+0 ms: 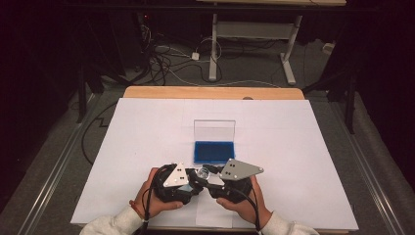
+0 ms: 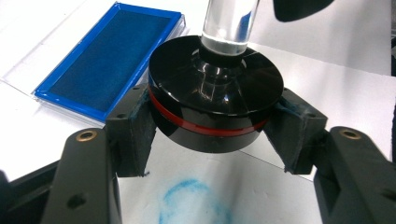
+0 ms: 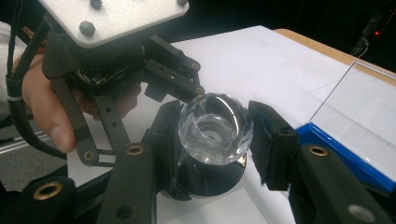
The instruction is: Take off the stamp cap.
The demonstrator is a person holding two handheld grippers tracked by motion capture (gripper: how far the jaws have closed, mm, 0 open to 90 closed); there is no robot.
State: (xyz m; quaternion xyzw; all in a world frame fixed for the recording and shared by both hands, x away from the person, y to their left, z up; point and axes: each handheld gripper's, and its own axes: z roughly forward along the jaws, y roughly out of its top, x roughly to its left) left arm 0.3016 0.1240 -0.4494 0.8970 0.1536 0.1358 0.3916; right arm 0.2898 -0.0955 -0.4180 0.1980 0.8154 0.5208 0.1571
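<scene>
A stamp [image 2: 215,84] with a round black base, a red ring and a clear faceted handle [image 3: 214,127] is held between both grippers near the table's front edge [image 1: 202,172]. My left gripper [image 2: 215,135] is shut on the black base, one pad on each side. My right gripper [image 3: 212,140] is shut on the clear knob from the other side. Just below the base, a faint blue ring-shaped print [image 2: 194,200] marks the white paper. The open blue ink pad [image 1: 214,152] lies right behind the grippers, with its clear lid [image 1: 214,129] standing upright.
A white sheet [image 1: 147,147] covers most of the wooden table [image 1: 210,92]. A smaller paper [image 1: 215,218] lies under the hands at the front edge. Beyond the table are a dark floor with cables [image 1: 166,58] and a desk frame [image 1: 254,34].
</scene>
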